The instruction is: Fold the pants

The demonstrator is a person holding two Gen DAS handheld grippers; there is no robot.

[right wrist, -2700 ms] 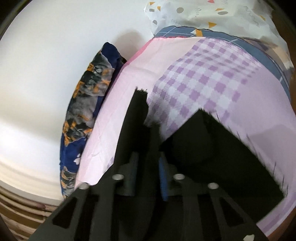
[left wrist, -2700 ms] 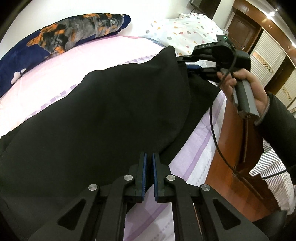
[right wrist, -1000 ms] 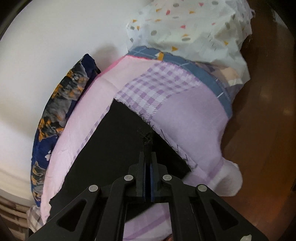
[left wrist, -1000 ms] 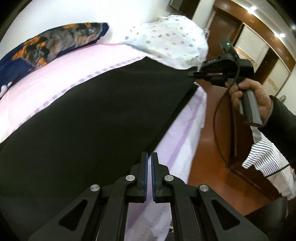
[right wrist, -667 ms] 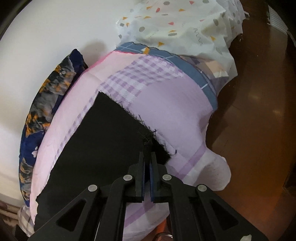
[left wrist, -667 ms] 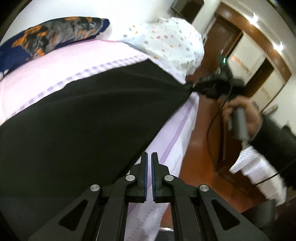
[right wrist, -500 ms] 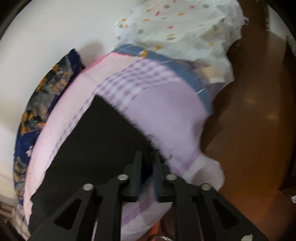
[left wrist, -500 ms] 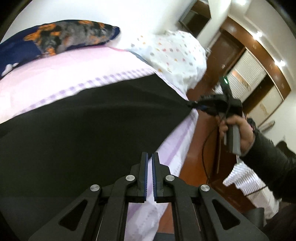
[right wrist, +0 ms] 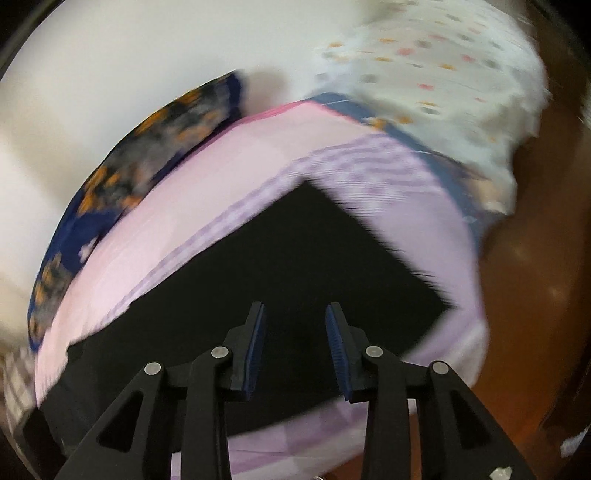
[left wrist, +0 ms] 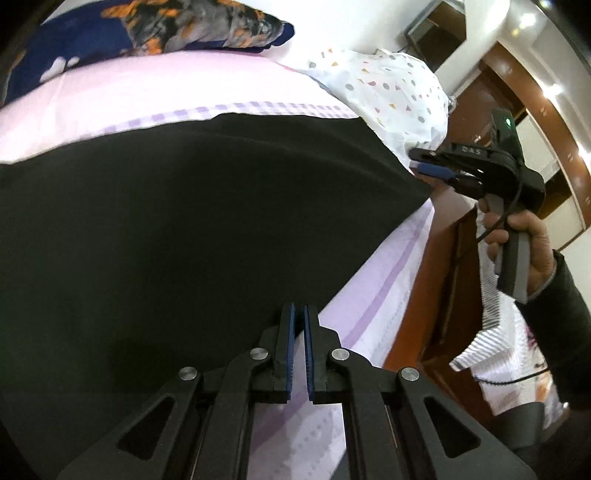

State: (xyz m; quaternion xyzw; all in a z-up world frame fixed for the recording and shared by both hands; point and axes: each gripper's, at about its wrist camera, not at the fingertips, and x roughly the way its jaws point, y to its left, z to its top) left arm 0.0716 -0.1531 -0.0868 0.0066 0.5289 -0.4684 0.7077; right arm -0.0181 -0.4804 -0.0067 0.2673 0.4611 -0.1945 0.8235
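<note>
Left gripper [left wrist: 299,317]: my jaws are clenched at the near edge of the pants [left wrist: 177,229]; whether cloth is pinched between the pads I cannot tell

Right gripper [right wrist: 295,332]: my jaws are opening with nothing between them, hanging above the black cloth [right wrist: 295,280]; in the left view this gripper [left wrist: 430,164] sits just beside the pants' far corner, apart from it

Pants: spread flat and black along the bed [left wrist: 373,288], the frayed hem lying toward the bed's foot

Step, as I judge it: the cloth looks pulled straight, so I'd let go cleanly, lift clear without dragging the corner, then take new grips for the fold

Edges: the near long edge runs close to the side of the bed; the hem corner lies near the bed's foot, so little cloth should be pushed outward

Open room: pink sheet is bare beyond the pants, up to the dark pillow [left wrist: 166,33] and the dotted quilt [left wrist: 388,92]; fold toward that side
</note>
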